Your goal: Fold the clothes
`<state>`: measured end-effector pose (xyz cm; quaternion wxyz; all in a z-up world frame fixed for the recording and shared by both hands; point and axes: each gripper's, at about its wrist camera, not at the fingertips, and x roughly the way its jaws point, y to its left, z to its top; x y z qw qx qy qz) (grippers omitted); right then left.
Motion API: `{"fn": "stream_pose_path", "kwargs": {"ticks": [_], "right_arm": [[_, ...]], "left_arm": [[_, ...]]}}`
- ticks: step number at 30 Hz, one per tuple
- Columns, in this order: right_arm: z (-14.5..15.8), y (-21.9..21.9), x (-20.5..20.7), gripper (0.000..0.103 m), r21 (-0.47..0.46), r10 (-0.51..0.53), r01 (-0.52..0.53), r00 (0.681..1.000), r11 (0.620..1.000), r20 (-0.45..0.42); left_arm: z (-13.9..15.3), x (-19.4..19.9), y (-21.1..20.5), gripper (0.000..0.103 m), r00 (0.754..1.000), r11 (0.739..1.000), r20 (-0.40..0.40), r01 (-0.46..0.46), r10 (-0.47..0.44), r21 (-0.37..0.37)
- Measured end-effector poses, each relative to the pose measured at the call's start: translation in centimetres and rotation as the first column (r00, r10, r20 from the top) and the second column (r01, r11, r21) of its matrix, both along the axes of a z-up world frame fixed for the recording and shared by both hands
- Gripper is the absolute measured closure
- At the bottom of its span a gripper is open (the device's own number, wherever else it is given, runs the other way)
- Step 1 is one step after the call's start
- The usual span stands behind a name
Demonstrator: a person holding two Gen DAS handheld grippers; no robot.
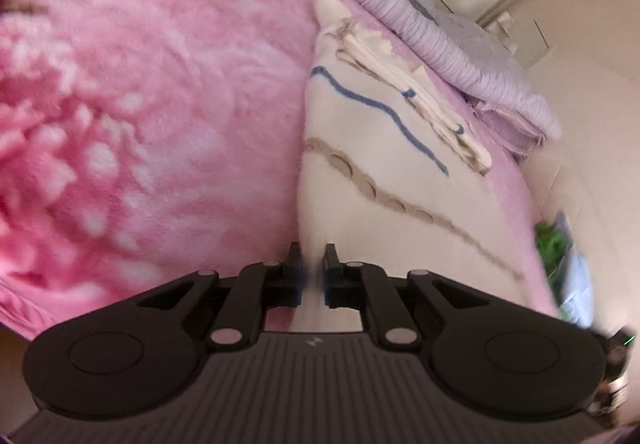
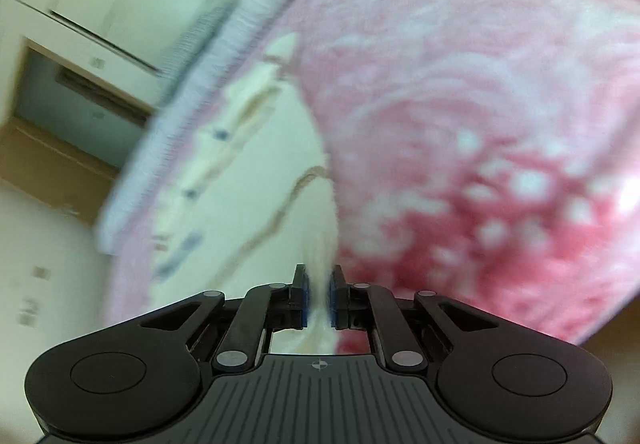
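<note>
Cream fabric is seen pinched between the nearly closed fingers of the right gripper and of the left gripper. Beyond them, the cream garment, with blue and tan trim, is spread on the pink floral blanket. A fold is judged under way; matched travel of both edges is called for.

Fleecy pink blanket — smooth cream cloth garment.

Holding left tongs nearly closed, cloth edge between the blue pads; pinching right tongs tight on a bunched fold, both reaching forward.
</note>
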<state>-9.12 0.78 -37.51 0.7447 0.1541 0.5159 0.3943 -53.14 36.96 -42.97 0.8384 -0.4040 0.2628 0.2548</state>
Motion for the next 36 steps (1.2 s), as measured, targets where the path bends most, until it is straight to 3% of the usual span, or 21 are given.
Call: {"fn": "stream_pose_path", "kwargs": {"ticks": [2, 4, 6, 7, 10, 13, 14, 21, 23, 25, 28, 29, 30, 36], "right_arm": [[1.6, -1.0, -2.0, 0.081, -0.039, 0.012, -0.005, 0.984, 0.999, 0.176], [3.3, -1.5, -4.6, 0.081, -0.099, 0.095, -0.06, 0.915, 0.993, 0.393], [4.4, -1.5, -7.6, 0.081, -0.204, 0.238, -0.145, 0.786, 0.968, 0.57], [4.2, -1.0, -9.2, 0.081, -0.285, 0.329, -0.183, 0.697, 0.941, 0.637], [2.0, 0.6, -12.9, 0.081, -0.503, 0.541, -0.211, 0.441, 0.838, 0.716], [-0.5, 2.0, -14.3, 0.081, -0.629, 0.649, -0.172, 0.292, 0.759, 0.703], [-1.0, 2.3, -14.3, 0.081, -0.65, 0.667, -0.159, 0.266, 0.743, 0.696], [-4.3, 3.9, -13.8, 0.081, -0.764, 0.768, -0.093, 0.13, 0.639, 0.627], [-4.7, 3.9, -13.5, 0.081, -0.764, 0.769, -0.094, 0.13, 0.638, 0.626], [-4.9, 4.0, -13.4, 0.081, -0.764, 0.768, -0.091, 0.133, 0.639, 0.627], [-4.9, 4.2, -13.4, 0.081, -0.764, 0.767, -0.085, 0.13, 0.64, 0.628], [-4.8, 4.2, -13.5, 0.081, -0.764, 0.767, -0.082, 0.127, 0.64, 0.628], [-4.8, 4.2, -13.6, 0.081, -0.765, 0.768, -0.079, 0.124, 0.639, 0.629], [-4.7, 4.3, -13.7, 0.081, -0.772, 0.776, -0.08, 0.107, 0.63, 0.622]], "left_arm": [[1.8, 0.4, -1.9, 0.095, 0.996, 0.989, -0.067, 0.07, -0.062, 0.133], [3.8, 0.9, -4.0, 0.095, 0.982, 0.949, -0.147, 0.158, -0.121, 0.271], [5.5, 1.7, -6.2, 0.094, 0.958, 0.887, -0.226, 0.256, -0.178, 0.384], [5.8, 2.2, -7.2, 0.093, 0.944, 0.859, -0.253, 0.304, -0.212, 0.413], [5.4, 4.3, -10.0, 0.089, 0.894, 0.77, -0.335, 0.431, -0.296, 0.469], [4.1, 6.3, -12.2, 0.088, 0.836, 0.69, -0.429, 0.534, -0.343, 0.489], [3.7, 6.7, -12.7, 0.087, 0.815, 0.659, -0.462, 0.564, -0.349, 0.498], [0.6, 7.7, -14.4, 0.079, 0.662, 0.397, -0.695, 0.74, -0.282, 0.543], [-0.3, 7.5, -14.7, 0.077, 0.619, 0.326, -0.741, 0.779, -0.26, 0.536], [-1.1, 7.5, -14.8, 0.077, 0.594, 0.275, -0.77, 0.8, -0.233, 0.534], [-1.1, 7.7, -14.5, 0.078, 0.598, 0.249, -0.77, 0.798, -0.221, 0.548], [-1.1, 7.8, -14.4, 0.082, 0.601, 0.241, -0.769, 0.797, -0.219, 0.554], [-0.8, 7.7, -14.2, 0.093, 0.607, 0.243, -0.762, 0.792, -0.225, 0.559], [1.4, 6.8, -12.6, 0.093, 0.707, 0.347, -0.665, 0.703, -0.241, 0.621]]}}
